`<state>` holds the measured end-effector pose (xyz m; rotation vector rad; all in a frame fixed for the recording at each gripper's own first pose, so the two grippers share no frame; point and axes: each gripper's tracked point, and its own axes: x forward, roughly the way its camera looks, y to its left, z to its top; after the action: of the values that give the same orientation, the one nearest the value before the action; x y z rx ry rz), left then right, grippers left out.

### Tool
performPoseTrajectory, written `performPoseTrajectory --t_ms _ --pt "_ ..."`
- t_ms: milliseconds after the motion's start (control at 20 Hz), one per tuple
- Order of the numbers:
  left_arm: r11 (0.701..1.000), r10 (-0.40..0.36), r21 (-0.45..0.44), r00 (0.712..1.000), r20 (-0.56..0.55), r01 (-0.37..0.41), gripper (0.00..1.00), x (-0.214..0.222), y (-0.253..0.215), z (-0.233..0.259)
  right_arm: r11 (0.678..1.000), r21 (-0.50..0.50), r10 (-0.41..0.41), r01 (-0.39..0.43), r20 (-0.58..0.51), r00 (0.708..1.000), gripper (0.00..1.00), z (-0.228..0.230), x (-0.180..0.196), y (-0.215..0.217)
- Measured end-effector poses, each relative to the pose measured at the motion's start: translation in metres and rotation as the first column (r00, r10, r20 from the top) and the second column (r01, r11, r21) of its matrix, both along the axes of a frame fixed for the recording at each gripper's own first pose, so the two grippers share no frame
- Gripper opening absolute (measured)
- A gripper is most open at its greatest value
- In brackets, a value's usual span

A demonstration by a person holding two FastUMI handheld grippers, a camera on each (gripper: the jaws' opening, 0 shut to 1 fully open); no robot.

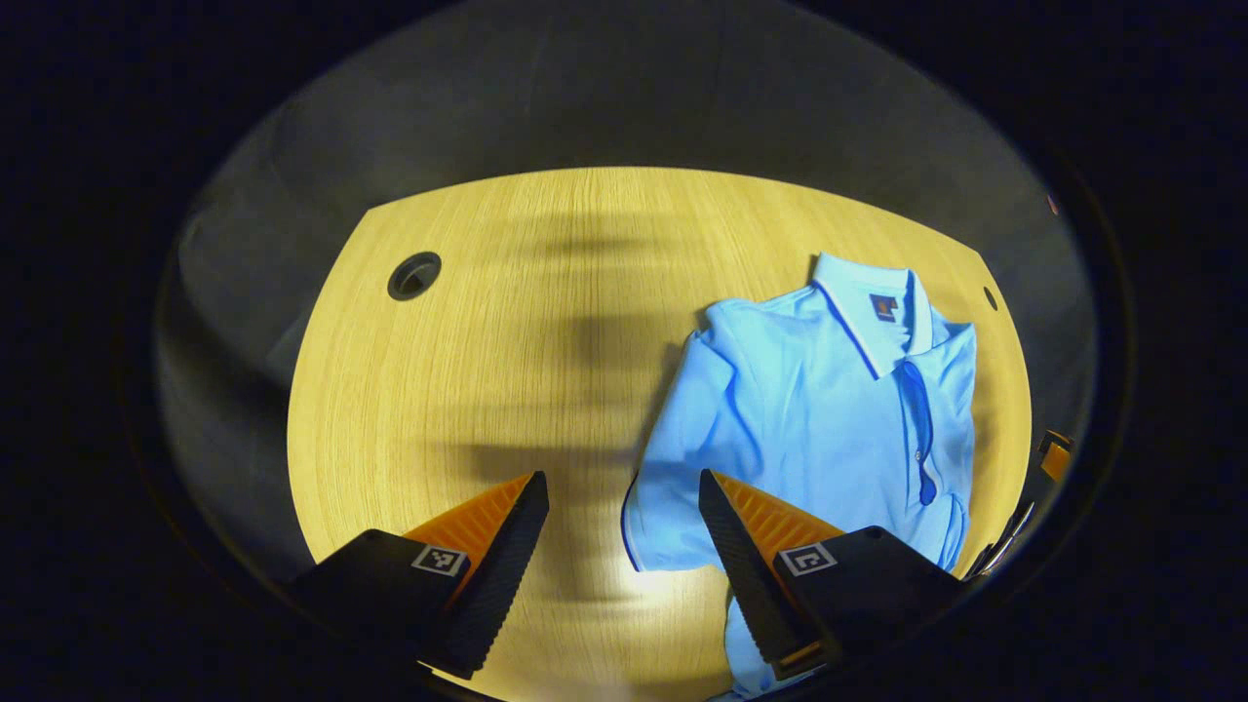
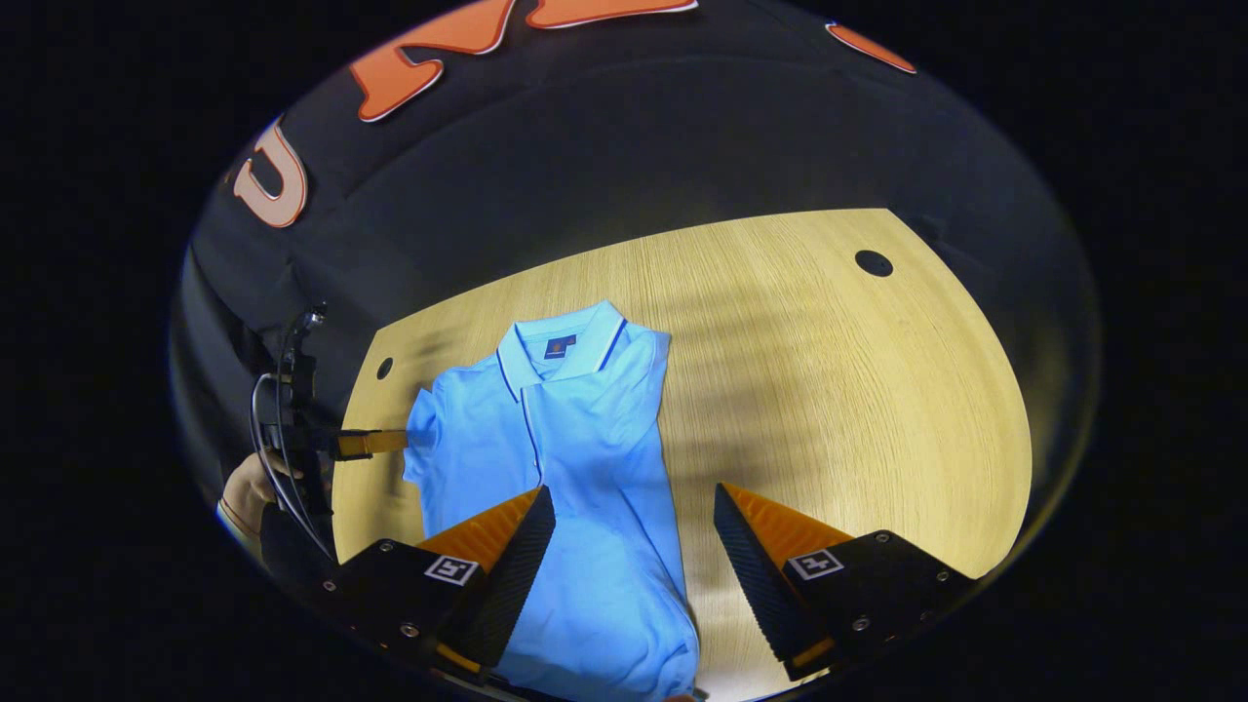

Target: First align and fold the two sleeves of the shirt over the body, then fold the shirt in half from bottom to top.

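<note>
Right gripper view: one shirt (image 2: 575,458) on the tabletop (image 2: 829,390); both grippers, right (image 2: 634,522) and left (image 1: 624,507), wide open, holding nothing.

Pale wooden tabletop (image 1: 507,322) with fine, straight grain, lit brightly from above, and soft banded shadows fall across its middle. A round dark cable hole (image 1: 414,275) sits toward ten o'clock in the left gripper view, and a second, smaller hole (image 1: 991,297) shows near the edge at about three o'clock. In the right gripper view the same tabletop (image 2: 858,390) glows warm yellow, with one hole (image 2: 874,262) up at one o'clock and another hole (image 2: 384,368) over at nine o'clock (small, close to the edge). Behind the table hangs a black cloth wall (image 2: 624,156), dim and loosely draped, and the light fades fast beyond the table's rim.
</note>
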<state>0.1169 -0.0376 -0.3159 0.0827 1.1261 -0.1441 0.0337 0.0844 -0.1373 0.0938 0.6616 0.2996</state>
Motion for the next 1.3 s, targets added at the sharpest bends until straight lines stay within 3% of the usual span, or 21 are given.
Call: performPoseTrajectory --t_ms 250,350,500,600,650,850,1050,1300 --pt "1.0 0.008 0.028 0.998 -0.064 -0.006 1.0 -0.001 -0.003 -0.018 1.0 0.029 0.005 -0.004 -0.022 1.0 0.99 -0.004 0.002 0.0" --pt "1.0 0.003 0.022 0.998 -0.058 -0.002 0.87 0.002 -0.009 -0.016 0.999 0.034 0.005 -0.004 -0.023 1.0 0.99 -0.004 0.003 -0.001" --pt "1.0 -0.011 0.018 0.998 -0.062 0.012 0.53 0.001 -0.019 -0.018 0.999 0.044 0.007 -0.006 -0.023 1.0 0.99 -0.004 0.002 0.0" --pt "1.0 0.006 0.016 0.999 -0.042 -0.006 0.18 0.005 -0.024 -0.016 0.999 0.055 0.005 -0.004 -0.018 1.0 0.99 -0.004 0.001 0.001" --pt "0.999 0.022 0.025 0.999 -0.043 -0.021 0.08 0.004 -0.023 -0.018 0.998 0.055 -0.003 0.003 -0.012 1.0 0.99 -0.003 0.001 -0.001" --pt "1.0 0.01 0.022 1.0 -0.026 -0.009 0.07 -0.001 -0.031 0.0 0.998 0.055 -0.009 0.009 0.003 1.0 0.99 -0.002 -0.003 -0.003" --pt "0.995 -0.085 0.048 0.994 0.062 0.082 0.07 -0.004 -0.053 0.047 0.998 0.069 -0.016 0.014 0.021 1.0 0.99 0.003 -0.008 -0.007" --pt "0.973 -0.227 0.071 0.964 0.14 0.219 0.07 -0.016 -0.119 0.094 0.996 0.083 -0.017 0.014 0.047 0.999 0.99 0.009 -0.021 -0.018"
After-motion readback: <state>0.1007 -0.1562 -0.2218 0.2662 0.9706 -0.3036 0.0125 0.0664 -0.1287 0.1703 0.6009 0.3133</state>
